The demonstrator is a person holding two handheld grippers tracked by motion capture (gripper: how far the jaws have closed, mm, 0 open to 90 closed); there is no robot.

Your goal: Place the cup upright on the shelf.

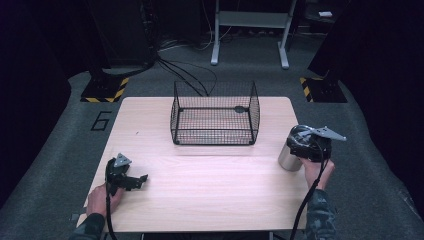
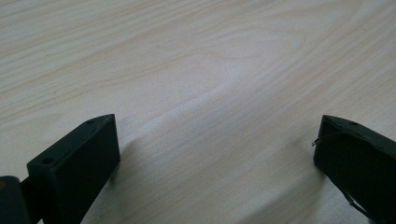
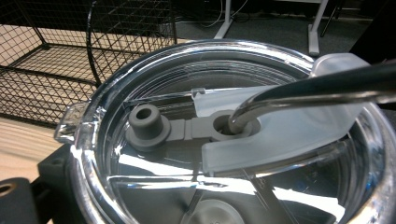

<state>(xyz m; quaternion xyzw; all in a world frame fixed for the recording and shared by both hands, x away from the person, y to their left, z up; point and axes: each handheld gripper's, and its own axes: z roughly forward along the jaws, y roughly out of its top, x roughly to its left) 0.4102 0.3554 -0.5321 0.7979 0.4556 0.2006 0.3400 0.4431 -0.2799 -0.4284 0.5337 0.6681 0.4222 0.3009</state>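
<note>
A steel tumbler (image 1: 286, 159) stands near the table's right edge. My right gripper (image 1: 301, 146) sits over and around it, shut on its body. In the right gripper view its clear lid (image 3: 140, 179) is very close, with a grey stopper (image 3: 147, 123) and a metal straw (image 3: 317, 88) through the lid's hole. One black finger (image 3: 46, 172) presses against the tumbler's left side; the other is hidden behind it. At the table's front left my left gripper (image 1: 141, 180) rests low on the wood, and in its own view the left gripper (image 2: 217, 154) is open with bare table between the jaws.
A black wire basket (image 1: 215, 115) stands at the back middle of the light wooden table (image 1: 210, 190), left of the tumbler and close behind it in the right gripper view (image 3: 42, 70). Cables and a grey stand leg (image 1: 216, 55) lie on the floor beyond.
</note>
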